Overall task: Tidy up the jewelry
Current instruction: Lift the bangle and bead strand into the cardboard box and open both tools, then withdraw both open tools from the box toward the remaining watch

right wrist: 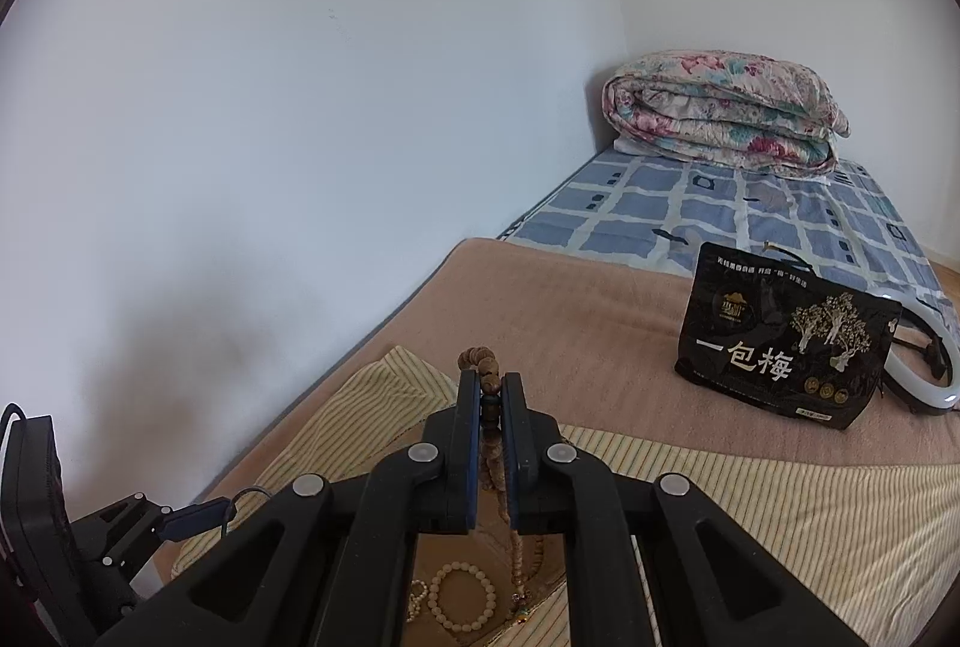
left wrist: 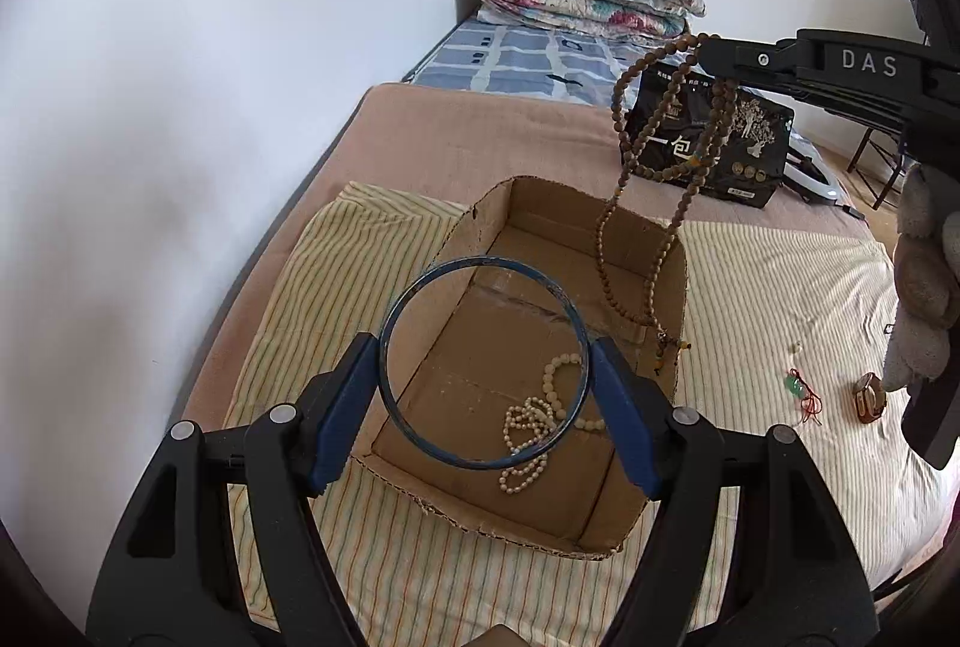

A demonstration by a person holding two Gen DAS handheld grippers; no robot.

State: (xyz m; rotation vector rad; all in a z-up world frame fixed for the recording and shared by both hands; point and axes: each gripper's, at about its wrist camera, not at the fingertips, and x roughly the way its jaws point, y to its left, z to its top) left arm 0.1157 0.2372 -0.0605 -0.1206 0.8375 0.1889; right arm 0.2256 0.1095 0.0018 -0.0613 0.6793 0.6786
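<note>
My left gripper is shut on a dark blue bangle, held above an open cardboard box. Cream bead bracelets lie on the box floor; they also show in the right wrist view. My right gripper is shut on a long brown bead necklace. In the left wrist view the right gripper is high at the right, and the necklace hangs from it down over the box's right wall. A green pendant on red cord and a brown ring-like piece lie on the striped cloth right of the box.
The box stands on a striped cloth over a tan blanket on a bed against a white wall. A black snack bag stands behind it, beside a white ring light. A folded floral quilt lies at the far end.
</note>
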